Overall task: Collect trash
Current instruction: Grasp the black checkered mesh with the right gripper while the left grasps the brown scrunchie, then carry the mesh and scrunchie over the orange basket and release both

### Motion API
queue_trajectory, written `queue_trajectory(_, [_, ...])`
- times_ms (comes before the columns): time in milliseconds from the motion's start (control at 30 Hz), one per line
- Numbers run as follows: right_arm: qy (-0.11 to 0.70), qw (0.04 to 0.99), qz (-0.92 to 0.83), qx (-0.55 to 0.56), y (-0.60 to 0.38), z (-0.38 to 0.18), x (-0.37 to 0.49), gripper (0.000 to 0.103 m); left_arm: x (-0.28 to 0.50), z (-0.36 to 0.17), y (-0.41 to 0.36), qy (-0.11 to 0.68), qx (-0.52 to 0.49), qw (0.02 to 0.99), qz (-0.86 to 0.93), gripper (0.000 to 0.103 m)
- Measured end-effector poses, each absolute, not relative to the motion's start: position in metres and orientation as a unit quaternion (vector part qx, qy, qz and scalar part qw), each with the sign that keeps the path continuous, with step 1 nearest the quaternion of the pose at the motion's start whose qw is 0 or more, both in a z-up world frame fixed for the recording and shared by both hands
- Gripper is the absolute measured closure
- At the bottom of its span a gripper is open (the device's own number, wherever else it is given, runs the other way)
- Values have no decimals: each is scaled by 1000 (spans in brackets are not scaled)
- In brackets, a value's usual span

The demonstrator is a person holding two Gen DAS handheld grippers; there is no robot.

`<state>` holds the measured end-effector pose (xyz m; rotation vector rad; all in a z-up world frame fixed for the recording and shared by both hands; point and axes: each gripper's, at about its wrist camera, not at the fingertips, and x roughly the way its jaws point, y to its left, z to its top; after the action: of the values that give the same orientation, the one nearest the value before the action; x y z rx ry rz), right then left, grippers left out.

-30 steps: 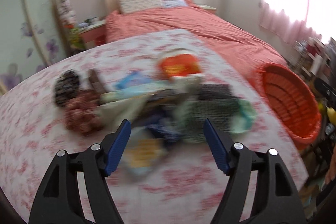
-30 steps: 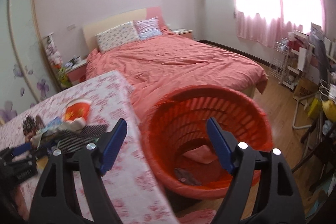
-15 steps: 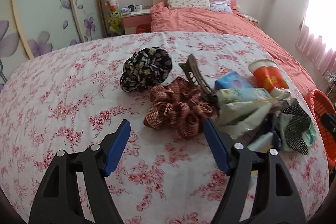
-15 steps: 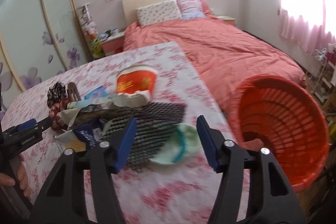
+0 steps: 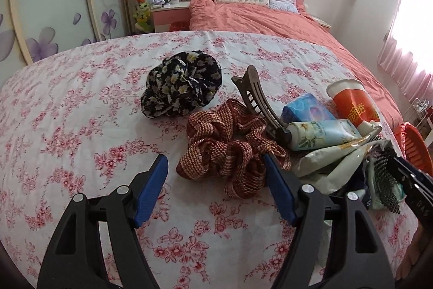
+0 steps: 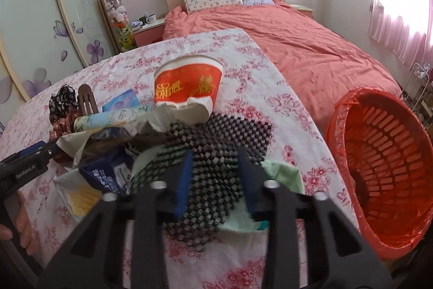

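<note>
A trash pile lies on the floral table (image 5: 67, 104): a torn red paper cup (image 6: 188, 90), a black mesh mat (image 6: 216, 151), a pale wrapper (image 5: 333, 161), a blue packet (image 6: 108, 175). My right gripper (image 6: 215, 175) is over the mesh mat with its jaws half closed around it, not clamped. My left gripper (image 5: 213, 180) is open and empty, its right finger touching a brown striped scrunchie (image 5: 230, 151). The red basket (image 6: 384, 161) stands right of the table.
A dark floral scrunchie (image 5: 181, 83), a brown hair clip (image 5: 257, 99), a tube (image 5: 322, 133) and a blue tissue pack (image 5: 305, 109) lie on the table. A bed with a pink cover (image 6: 297, 42) is behind it.
My right gripper has come down onto the mesh mat and its jaws have narrowed. My left gripper has moved slightly forward toward the brown scrunchie.
</note>
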<state>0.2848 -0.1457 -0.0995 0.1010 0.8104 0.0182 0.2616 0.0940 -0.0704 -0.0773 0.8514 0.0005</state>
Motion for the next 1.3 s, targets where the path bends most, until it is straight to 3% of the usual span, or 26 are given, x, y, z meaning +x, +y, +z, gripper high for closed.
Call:
queue_trajectory(233, [383,922,13,56,-150,-93,277,93,265,-77,94,421,-60,905,-20,40])
queue_trajectory(300, [377,924,18,60,-151,-88,274,95,264,-78,95,422,-70,903,-28,46])
queue_trajectory(467, [365,928,24,65,-152,-78,267,95,261,-76,93,416,-70,906,-44,72])
queue_trajectory(567, [358,931,26,66,-152,-72,263,95,255,-72,92,408,-55,910,-43,78])
queue_trajectory(1300, [309,948,31,70,-159,-24,224,95,218,-9,102,348,-40,936,-30,80])
